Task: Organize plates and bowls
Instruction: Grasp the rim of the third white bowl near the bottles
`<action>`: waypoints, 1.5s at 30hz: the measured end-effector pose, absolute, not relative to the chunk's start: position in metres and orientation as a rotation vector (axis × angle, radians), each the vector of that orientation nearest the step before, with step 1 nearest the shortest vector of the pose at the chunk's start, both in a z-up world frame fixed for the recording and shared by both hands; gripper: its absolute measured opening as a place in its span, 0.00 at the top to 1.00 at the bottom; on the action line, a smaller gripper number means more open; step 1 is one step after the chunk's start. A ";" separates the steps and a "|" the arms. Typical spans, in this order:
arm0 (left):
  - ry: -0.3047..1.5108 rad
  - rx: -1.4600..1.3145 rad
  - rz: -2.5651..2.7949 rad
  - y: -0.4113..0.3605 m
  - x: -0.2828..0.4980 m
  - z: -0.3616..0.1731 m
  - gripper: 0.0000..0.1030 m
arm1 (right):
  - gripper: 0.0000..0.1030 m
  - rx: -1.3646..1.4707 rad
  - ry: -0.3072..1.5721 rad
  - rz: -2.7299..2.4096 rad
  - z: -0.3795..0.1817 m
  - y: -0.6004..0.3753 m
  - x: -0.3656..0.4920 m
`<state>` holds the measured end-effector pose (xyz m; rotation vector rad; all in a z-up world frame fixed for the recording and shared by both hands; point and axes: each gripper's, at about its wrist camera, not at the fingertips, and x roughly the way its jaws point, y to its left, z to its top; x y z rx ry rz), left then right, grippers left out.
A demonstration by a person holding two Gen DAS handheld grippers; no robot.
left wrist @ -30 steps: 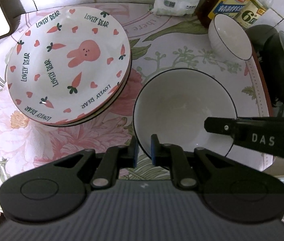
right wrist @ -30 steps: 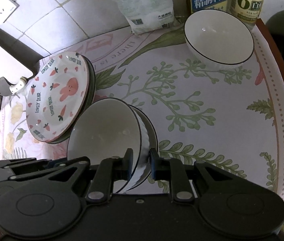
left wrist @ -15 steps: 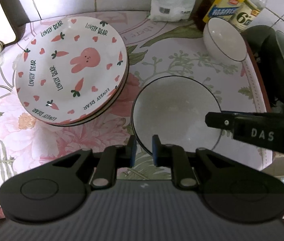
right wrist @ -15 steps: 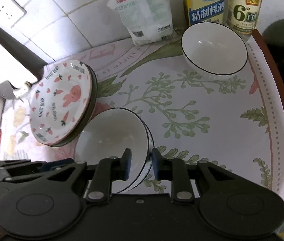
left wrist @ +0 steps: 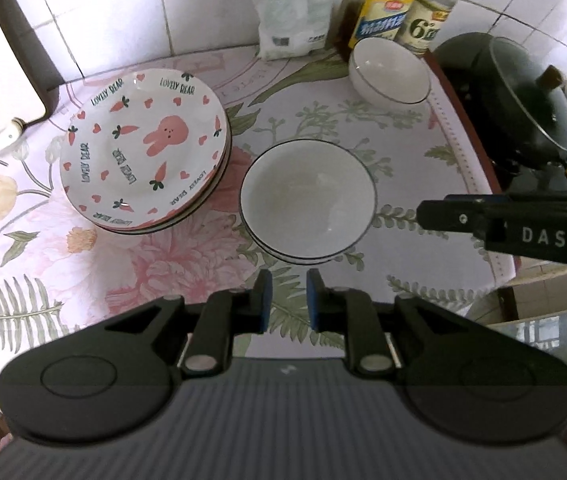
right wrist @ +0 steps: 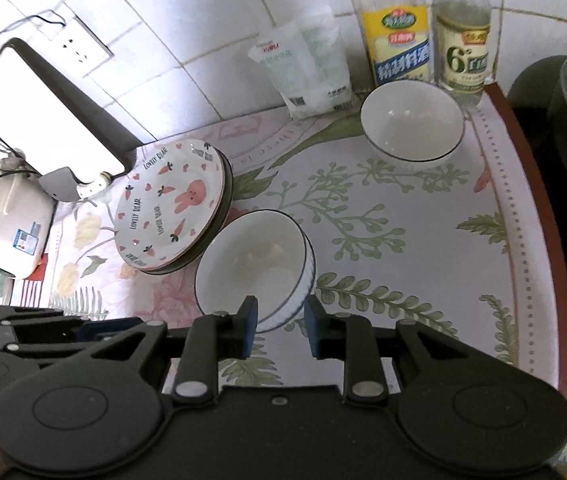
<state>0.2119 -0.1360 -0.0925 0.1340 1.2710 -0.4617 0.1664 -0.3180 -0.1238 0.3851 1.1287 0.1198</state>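
A stack of white bowls with dark rims [left wrist: 307, 204] [right wrist: 251, 264] stands on the floral tablecloth, right of a stack of rabbit-print plates [left wrist: 143, 148] [right wrist: 171, 204]. Another white bowl [left wrist: 389, 70] [right wrist: 411, 124] stands at the back by the bottles. My left gripper [left wrist: 287, 300] is open and empty, just in front of the bowl stack. My right gripper [right wrist: 281, 320] is open, its jaws on either side of the stack's near rim without gripping it. The right gripper also shows in the left wrist view as a black bar at the right.
Two bottles [right wrist: 399, 32] and a white bag [right wrist: 307, 68] stand against the tiled wall. A dark pot with a glass lid [left wrist: 523, 100] sits right of the table edge. A white appliance [right wrist: 7, 224] and a tray [right wrist: 43, 108] are at the left.
Both grippers have let go of the bowl rim, opened and drawn back and up. The bowl stack now stands free on the cloth.
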 end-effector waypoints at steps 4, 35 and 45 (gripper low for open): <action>1.267 0.166 -0.501 -0.145 0.204 -0.076 0.76 | 0.65 0.371 1.114 0.123 -0.111 -0.330 0.152; 1.123 0.123 -0.364 -0.276 0.314 -0.084 0.43 | 0.41 0.482 1.017 0.098 -0.146 -0.479 0.245; 1.157 0.063 -0.308 -0.295 0.361 -0.155 0.42 | 0.41 0.464 1.131 0.010 -0.209 -0.483 0.290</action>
